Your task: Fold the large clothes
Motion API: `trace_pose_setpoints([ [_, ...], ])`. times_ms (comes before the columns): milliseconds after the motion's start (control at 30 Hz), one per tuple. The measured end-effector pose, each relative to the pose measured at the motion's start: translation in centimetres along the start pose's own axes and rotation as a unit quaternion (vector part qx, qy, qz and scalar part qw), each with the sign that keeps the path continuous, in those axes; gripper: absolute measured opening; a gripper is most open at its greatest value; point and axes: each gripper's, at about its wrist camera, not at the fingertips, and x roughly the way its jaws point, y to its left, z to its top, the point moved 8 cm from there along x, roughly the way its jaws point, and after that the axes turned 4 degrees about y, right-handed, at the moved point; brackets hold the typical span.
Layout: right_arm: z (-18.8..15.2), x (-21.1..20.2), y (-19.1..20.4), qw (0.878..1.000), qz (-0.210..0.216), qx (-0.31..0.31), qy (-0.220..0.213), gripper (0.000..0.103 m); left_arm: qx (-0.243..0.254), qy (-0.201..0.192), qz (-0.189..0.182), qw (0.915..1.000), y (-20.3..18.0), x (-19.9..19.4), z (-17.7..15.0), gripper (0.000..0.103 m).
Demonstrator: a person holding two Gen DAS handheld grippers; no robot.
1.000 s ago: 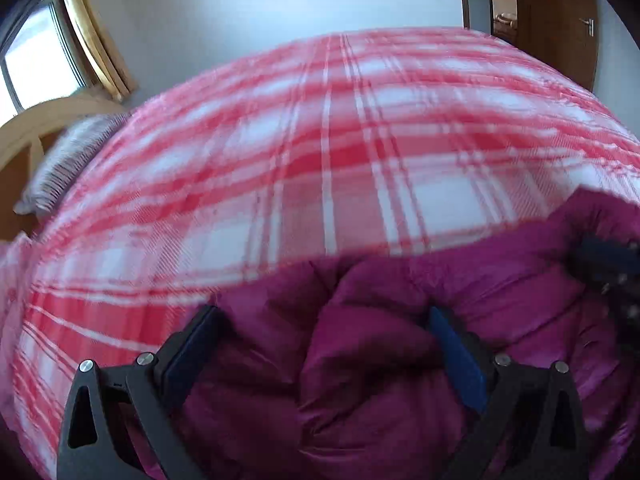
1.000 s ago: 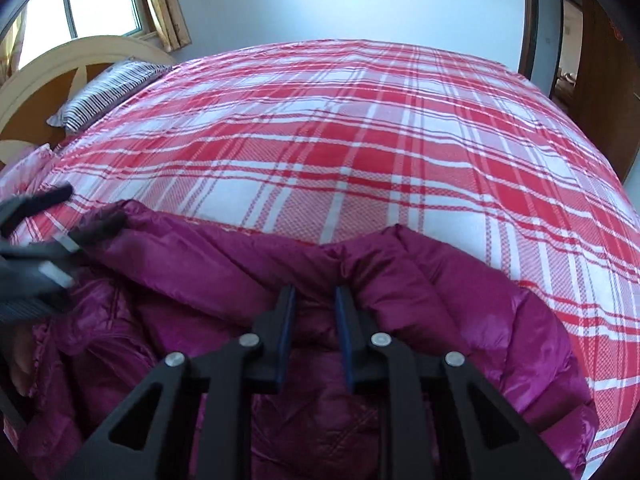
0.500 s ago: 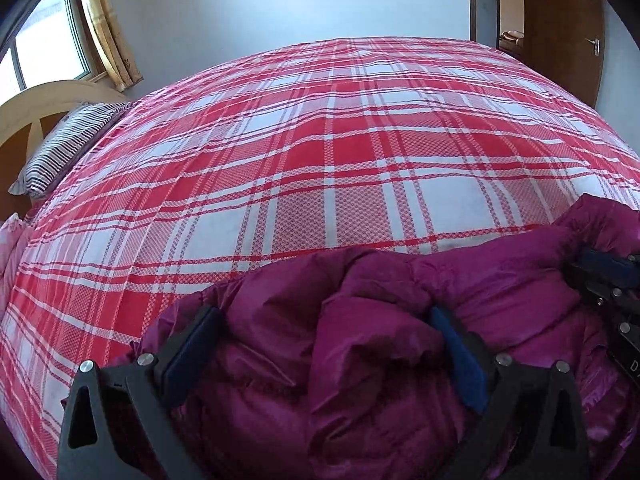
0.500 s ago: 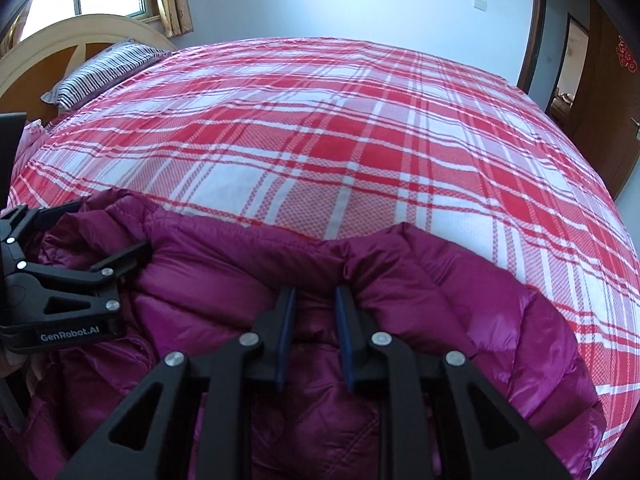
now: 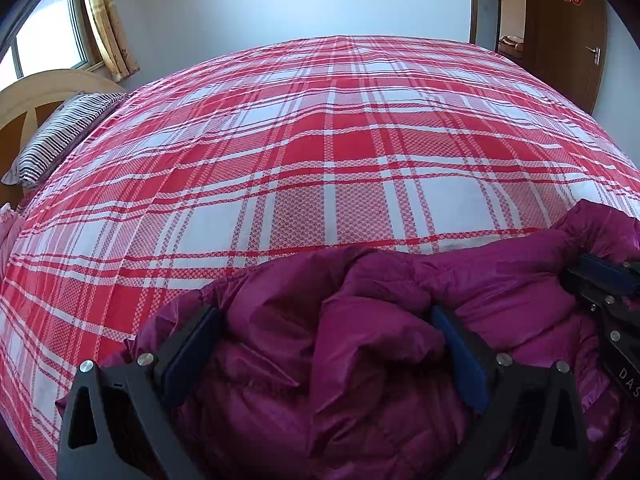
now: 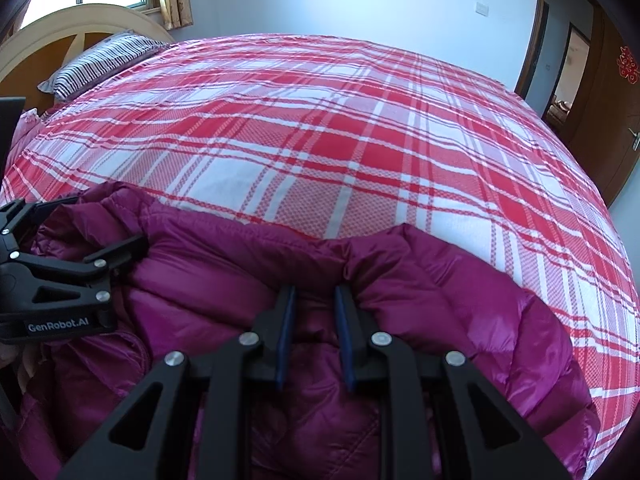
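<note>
Magenta puffer jacket (image 5: 400,360) is bunched at the near edge of the bed, lying on the red-and-white plaid bedspread (image 5: 320,160); most of the spread beyond it is bare.

Left tongs (image 5: 324,344): jaws spread wide, a thick fold of jacket bulging up between the blue pads (image 5: 460,356). Both pads sit against the fabric, but it is not squeezed. Tool is low over the near left part of the jacket, aimed out across the bed.

Right tongs (image 6: 314,320): jaws nearly together, pinching a ridge of the jacket at its upper edge, where the fabric puckers into the narrow gap. Also low and aimed forward across the bed.

The two tools are side by side, near each other: the left one shows at the left edge of the right wrist view (image 6: 60,272), the right one at the right edge of the left wrist view (image 5: 608,292).

Further out: striped pillow (image 6: 104,60) by the wooden headboard (image 6: 72,24), window with curtain (image 5: 112,32), brown door (image 5: 568,32).
</note>
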Motion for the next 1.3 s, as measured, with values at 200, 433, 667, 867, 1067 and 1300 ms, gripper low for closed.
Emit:
trace_pose_setpoints([
  [200,-0.03,0.01,-0.01,1.0,-0.001,-0.001,0.0,0.023,-0.003,0.0,-0.003,1.0,-0.02,0.03,-0.01,0.103],
  [433,-0.06,0.01,0.03,1.0,0.0,0.0,-0.001,0.023,-0.004,0.001,-0.005,1.0,0.04,0.05,0.0,0.103],
  [667,-0.03,0.05,0.02,1.0,0.001,0.002,-0.001,0.023,-0.004,0.001,-0.005,1.0,0.06,0.06,-0.01,0.103],
  [867,-0.02,0.06,0.06,1.0,0.002,0.002,-0.001,0.023,-0.004,0.001,-0.005,1.0,0.04,0.04,0.0,0.103],
  [1067,-0.03,0.07,0.1,1.0,0.004,0.004,-0.001,0.023,-0.003,0.001,-0.004,1.0,0.03,0.03,0.02,0.103],
  [1300,-0.03,0.12,-0.1,1.0,0.019,0.014,0.001,0.023,-0.001,0.003,-0.002,1.0,0.03,0.15,0.04,0.103],
])
